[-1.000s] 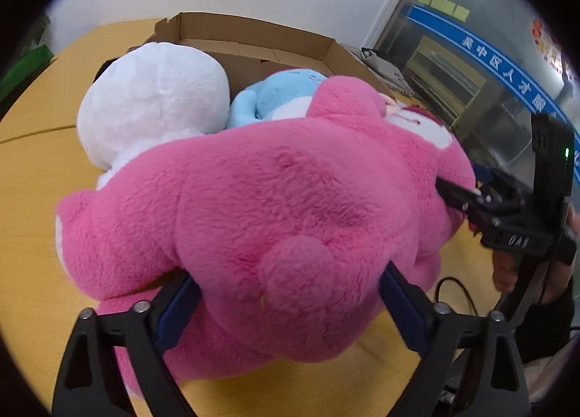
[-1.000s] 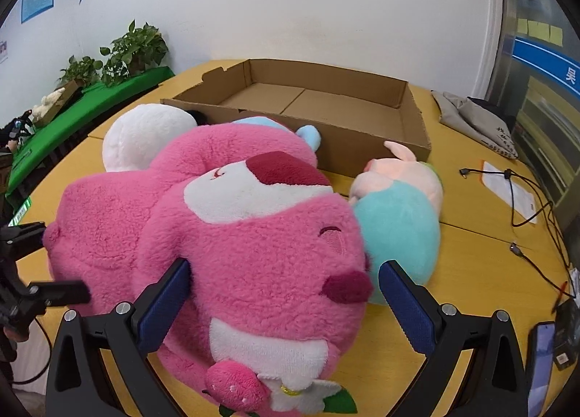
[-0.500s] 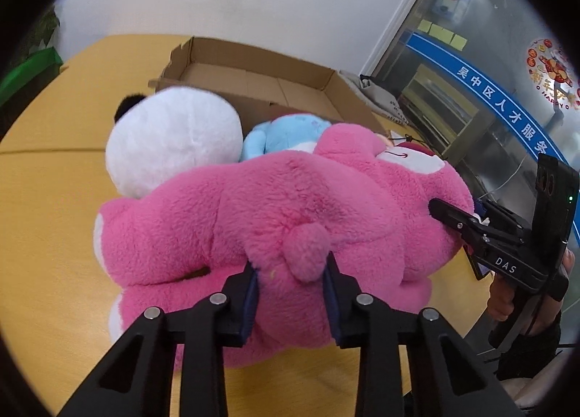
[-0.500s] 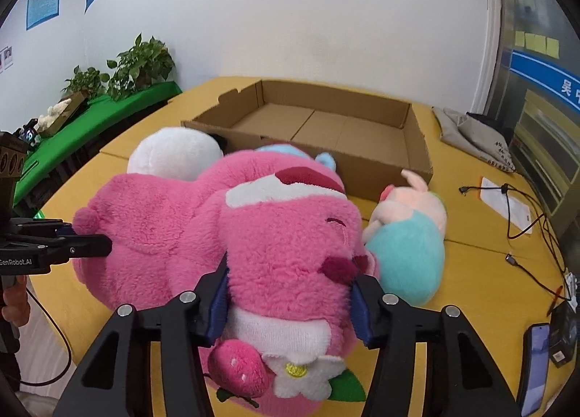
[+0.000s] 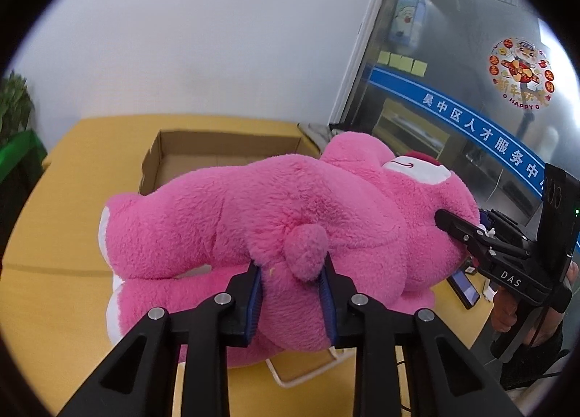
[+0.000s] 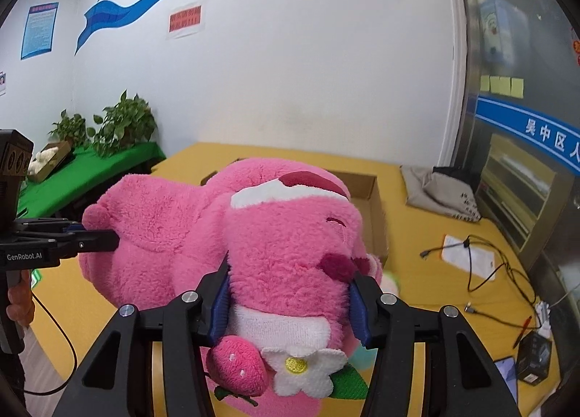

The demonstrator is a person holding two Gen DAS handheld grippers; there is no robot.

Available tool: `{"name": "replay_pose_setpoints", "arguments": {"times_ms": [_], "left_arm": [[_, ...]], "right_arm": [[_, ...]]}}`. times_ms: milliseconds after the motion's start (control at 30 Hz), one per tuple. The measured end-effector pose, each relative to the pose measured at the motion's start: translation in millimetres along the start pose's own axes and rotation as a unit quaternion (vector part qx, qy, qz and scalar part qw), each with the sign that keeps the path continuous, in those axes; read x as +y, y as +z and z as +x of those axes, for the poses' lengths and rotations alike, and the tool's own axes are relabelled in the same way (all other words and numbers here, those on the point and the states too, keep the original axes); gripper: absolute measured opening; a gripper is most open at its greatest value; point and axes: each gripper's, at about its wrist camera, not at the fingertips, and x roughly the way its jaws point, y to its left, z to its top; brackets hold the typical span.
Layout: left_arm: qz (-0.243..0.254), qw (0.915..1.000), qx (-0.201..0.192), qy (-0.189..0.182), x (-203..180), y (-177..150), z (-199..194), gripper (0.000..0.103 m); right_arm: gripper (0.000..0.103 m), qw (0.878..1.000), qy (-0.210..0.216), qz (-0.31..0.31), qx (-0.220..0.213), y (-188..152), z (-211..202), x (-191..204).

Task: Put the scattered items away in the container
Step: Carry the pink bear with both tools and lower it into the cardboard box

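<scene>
— Pink plush, up close: clamped at the rump by the left tongs (image 5: 291,294), blue pads (image 5: 255,303) pressed into the fur on either side of the stubby tail. Closed in on it just now.

— Same pink bear (image 6: 290,246) at the head end: pinched across the muzzle by the right tongs (image 6: 290,308), also just narrowed onto it, roughly half open around the wide face. Strawberry and white flower hanging beneath the chin.

— Stretched on its side between the two, held up off the yellow table (image 5: 47,294).

— Further back, behind the bear: open cardboard box (image 5: 203,156), flat on the table, partly hidden by the pink body.

— Off to the right in the right wrist view: cables (image 6: 482,261) and a paper sheet, a grey cloth bag (image 6: 438,192) beyond. Green-covered bench with potted plants (image 6: 119,123) against the far wall.
</scene>
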Motion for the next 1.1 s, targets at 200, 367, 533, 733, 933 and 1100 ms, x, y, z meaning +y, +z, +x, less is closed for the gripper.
{"name": "replay_pose_setpoints", "arguments": {"times_ms": [200,367,533,733,933,1100], "left_arm": [[0.032,0.9994,-0.012,-0.007,10.4,60.3,26.8,0.025],[0.052,0.9986,-0.002,-0.006,28.3,105.3,66.7,0.022],[0.063,0.9979,0.014,-0.003,48.1,152.7,128.3,0.02],[0.062,0.997,0.047,0.002,74.7,207.3,229.5,0.019],[0.023,0.9911,0.131,0.009,111.9,205.0,361.6,0.014],[-0.025,0.9827,0.184,-0.007,130.6,161.3,427.7,0.013]], "right_arm": [[0.058,0.999,-0.027,0.014,-0.022,43.9,26.1,-13.1],[0.058,0.999,-0.044,0.025,-0.018,79.2,76.9,-34.0],[0.058,0.998,-0.051,0.046,-0.011,107.3,141.1,-60.4],[0.058,0.994,-0.06,0.09,0.014,132.9,250.4,-104.8],[0.058,0.986,-0.086,0.118,0.082,121.8,371.2,-150.9],[0.058,0.97,-0.099,0.136,0.177,67.9,444.1,-165.9]]}}
